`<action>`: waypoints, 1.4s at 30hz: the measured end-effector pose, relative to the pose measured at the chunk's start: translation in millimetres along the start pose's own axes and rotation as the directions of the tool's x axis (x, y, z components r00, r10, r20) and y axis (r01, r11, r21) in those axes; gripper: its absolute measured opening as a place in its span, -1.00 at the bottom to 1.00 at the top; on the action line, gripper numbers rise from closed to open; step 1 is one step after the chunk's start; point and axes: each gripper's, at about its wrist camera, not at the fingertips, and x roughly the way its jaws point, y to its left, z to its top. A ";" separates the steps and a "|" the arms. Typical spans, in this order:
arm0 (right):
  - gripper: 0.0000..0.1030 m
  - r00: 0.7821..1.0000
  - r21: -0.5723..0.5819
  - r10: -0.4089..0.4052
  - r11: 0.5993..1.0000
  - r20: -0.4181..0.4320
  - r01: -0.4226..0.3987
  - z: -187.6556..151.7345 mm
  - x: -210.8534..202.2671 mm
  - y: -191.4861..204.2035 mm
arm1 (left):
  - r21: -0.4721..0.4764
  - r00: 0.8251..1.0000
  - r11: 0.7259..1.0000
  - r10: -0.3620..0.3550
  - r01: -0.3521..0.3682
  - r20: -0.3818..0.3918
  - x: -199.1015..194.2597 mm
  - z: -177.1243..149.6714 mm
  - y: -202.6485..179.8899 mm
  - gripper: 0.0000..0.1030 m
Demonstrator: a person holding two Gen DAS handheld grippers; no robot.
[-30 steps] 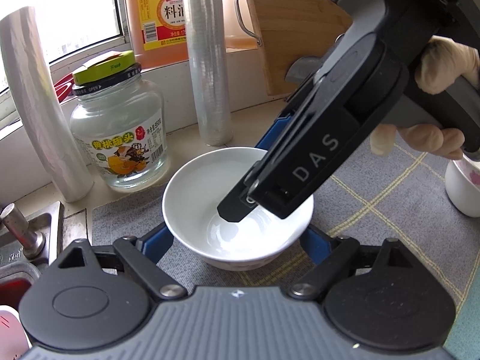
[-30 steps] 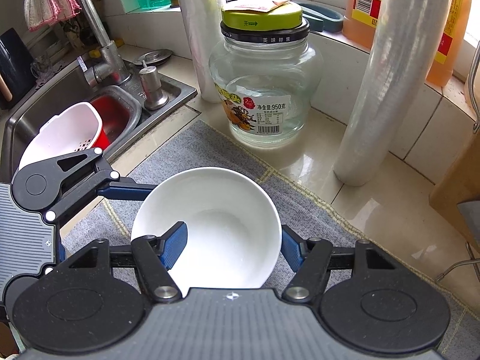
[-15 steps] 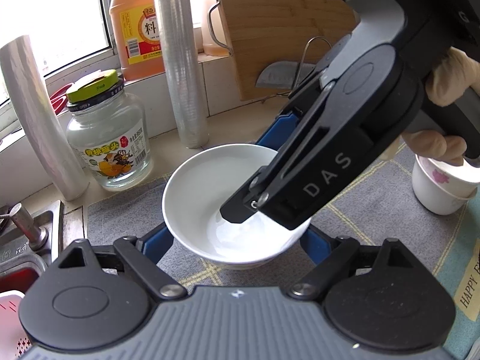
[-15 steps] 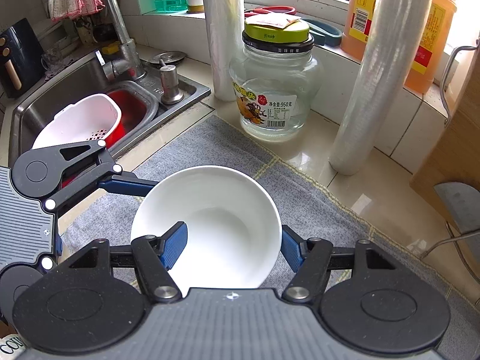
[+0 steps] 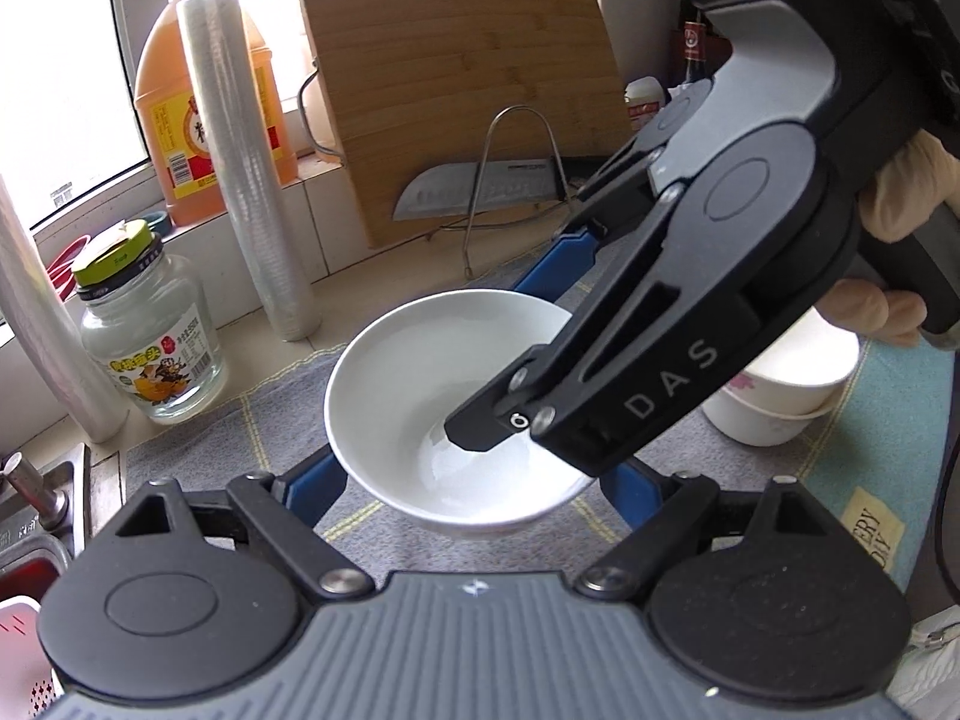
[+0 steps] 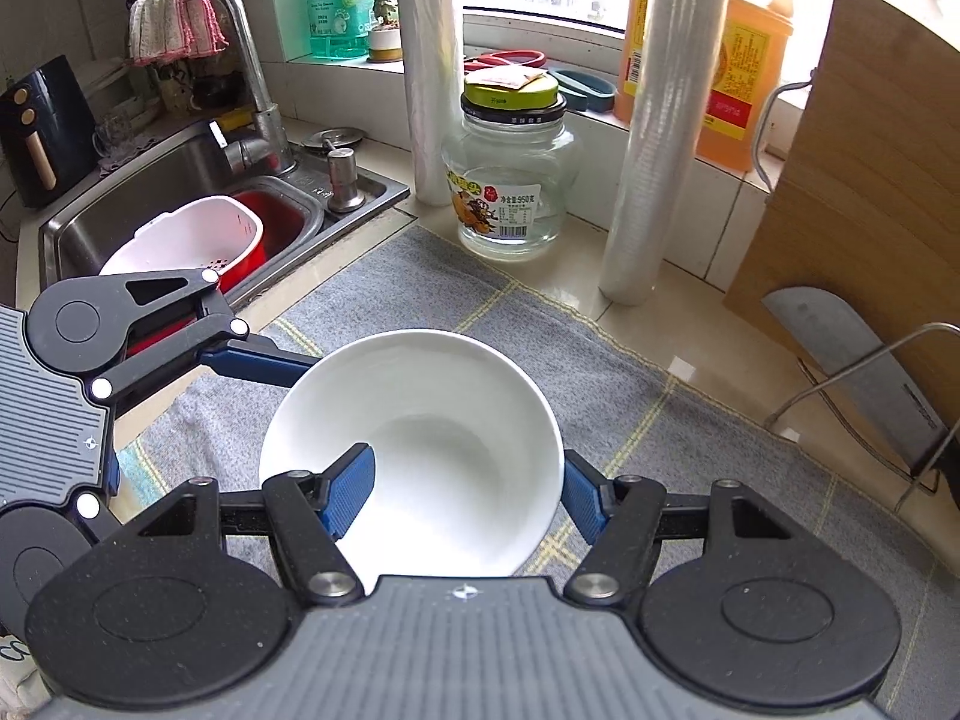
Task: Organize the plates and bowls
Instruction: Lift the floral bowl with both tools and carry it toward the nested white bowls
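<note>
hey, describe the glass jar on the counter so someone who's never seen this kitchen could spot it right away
Start at the steel sink and follow the tiled counter toward the window. Past the grey mat's far edge, two tall rolls of clear wrap stand upright; the glass jar sits between them. It is the only squat, see-through container there, with a yellow-green lid and a fruit label, apparently nearly empty.

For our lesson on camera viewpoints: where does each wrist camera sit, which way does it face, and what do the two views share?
Left wrist: on the left hand-held gripper, looking down past its fingers at the white bowl toward the cutting board; the right hand-held gripper and a gloved hand show.
Right wrist: on the right hand-held gripper, looking down at the white bowl toward the sink; the left hand-held gripper shows at left.
Shared: white bowl, glass jar, cutting board.
</note>
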 end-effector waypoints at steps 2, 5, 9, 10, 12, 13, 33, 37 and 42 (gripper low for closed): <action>0.40 1.000 0.015 -0.011 1.000 0.004 0.011 -8.3 -8.6 -3.0 | 0.011 1.000 1.000 -0.014 0.014 0.002 -1.6 2.6 -9.8 0.75; 0.40 0.999 0.029 -0.035 0.999 0.011 0.034 -20.1 -22.9 -6.6 | 0.031 0.999 0.999 -0.037 0.036 0.008 -2.5 9.2 -23.0 0.75; 0.40 0.997 0.051 -0.075 0.996 0.026 0.074 -34.5 -43.8 -14.5 | 0.053 0.997 0.996 -0.072 0.071 0.024 -3.6 20.3 -38.5 0.75; 0.40 0.996 0.058 -0.085 0.995 0.029 0.084 -37.7 -48.5 -16.8 | 0.059 0.996 0.995 -0.079 0.077 0.028 -3.4 22.9 -42.1 0.75; 0.40 0.994 0.074 -0.104 0.992 0.037 0.101 -43.7 -57.7 -22.0 | 0.078 0.995 0.993 -0.093 0.090 0.036 -3.0 28.2 -51.1 0.75; 0.40 0.992 0.081 -0.116 0.990 0.039 0.112 -47.3 -62.7 -25.0 | 0.087 0.994 0.991 -0.101 0.097 0.040 -2.5 31.0 -55.4 0.75; 0.40 0.963 0.201 -0.269 0.944 0.019 0.260 -98.0 -111.2 -66.7 | 0.183 0.966 0.953 -0.254 0.240 0.057 19.4 65.1 -113.2 0.75; 0.40 0.960 0.224 -0.280 0.935 -0.005 0.274 -106.1 -108.9 -71.7 | 0.179 0.959 0.946 -0.282 0.271 0.041 25.8 64.8 -117.6 0.75; 0.40 0.962 0.247 -0.272 0.931 -0.029 0.270 -114.9 -104.4 -75.5 | 0.178 0.955 0.939 -0.298 0.293 0.003 33.8 61.5 -121.7 0.75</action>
